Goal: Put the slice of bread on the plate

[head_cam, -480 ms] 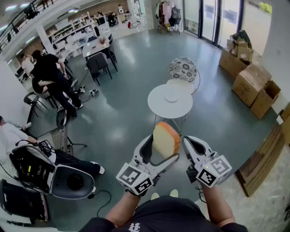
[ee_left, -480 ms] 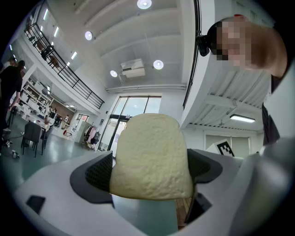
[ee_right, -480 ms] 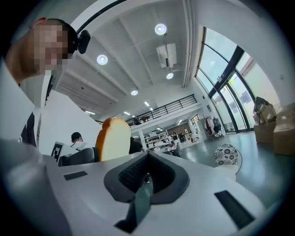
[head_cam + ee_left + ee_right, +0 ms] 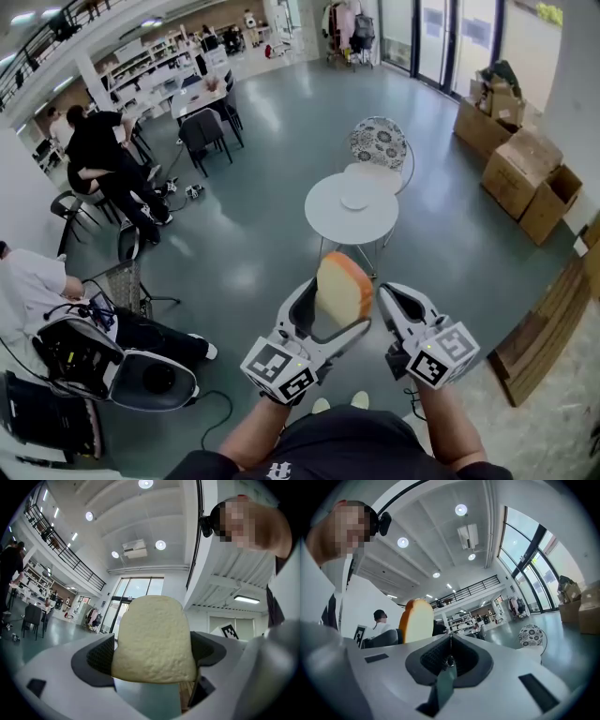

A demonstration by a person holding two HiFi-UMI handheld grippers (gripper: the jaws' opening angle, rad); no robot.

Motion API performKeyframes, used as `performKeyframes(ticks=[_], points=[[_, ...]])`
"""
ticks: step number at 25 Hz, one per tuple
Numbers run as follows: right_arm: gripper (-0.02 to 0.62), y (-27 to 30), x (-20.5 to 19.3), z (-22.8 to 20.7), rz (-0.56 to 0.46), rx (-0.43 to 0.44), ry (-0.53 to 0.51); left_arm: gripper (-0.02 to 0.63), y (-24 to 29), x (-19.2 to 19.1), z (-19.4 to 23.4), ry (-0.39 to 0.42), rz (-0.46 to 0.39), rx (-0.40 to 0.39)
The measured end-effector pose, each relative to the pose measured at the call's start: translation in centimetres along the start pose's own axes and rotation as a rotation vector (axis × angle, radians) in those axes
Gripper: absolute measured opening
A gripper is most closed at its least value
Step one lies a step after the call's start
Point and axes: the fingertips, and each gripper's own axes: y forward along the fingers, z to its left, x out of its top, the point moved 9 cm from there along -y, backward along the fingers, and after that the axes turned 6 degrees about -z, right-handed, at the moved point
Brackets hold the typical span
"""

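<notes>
Right now the slice of bread (image 4: 344, 289) is standing upright in the air with its rounded top up. It is near my body and well apart from the plate (image 4: 355, 201), which is sitting on the round white worktop (image 4: 328, 225) far ahead of me.

I am judging the step in hand to be the carry: the bread is gripped, and the plate is not yet reached. To do it well, I am thinking the slice needs to travel forward level and without haste. It should then be tipped flat and lowered until it is resting on the plate before anything lets go. Bread is probably soft, so a harder squeeze would likely be crushing it, and a looser one would risk dropping it onto the floor.

My left gripper (image 4: 330, 311) is holding the slice, its jaws standing wide and pressing on the lower sides of the bread. My right gripper (image 4: 398, 302) is hanging just to the right, jaws closed together, carrying nothing and touching nothing.
</notes>
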Motion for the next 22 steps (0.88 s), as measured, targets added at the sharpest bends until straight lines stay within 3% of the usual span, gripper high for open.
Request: performKeyframes(ticks=[22], points=[[0.008, -2.9, 1.2, -6.8, -0.012, 0.004, 0.030, 0.506, 6.2, -2.5, -0.6, 0.010, 0.020, 0.037]])
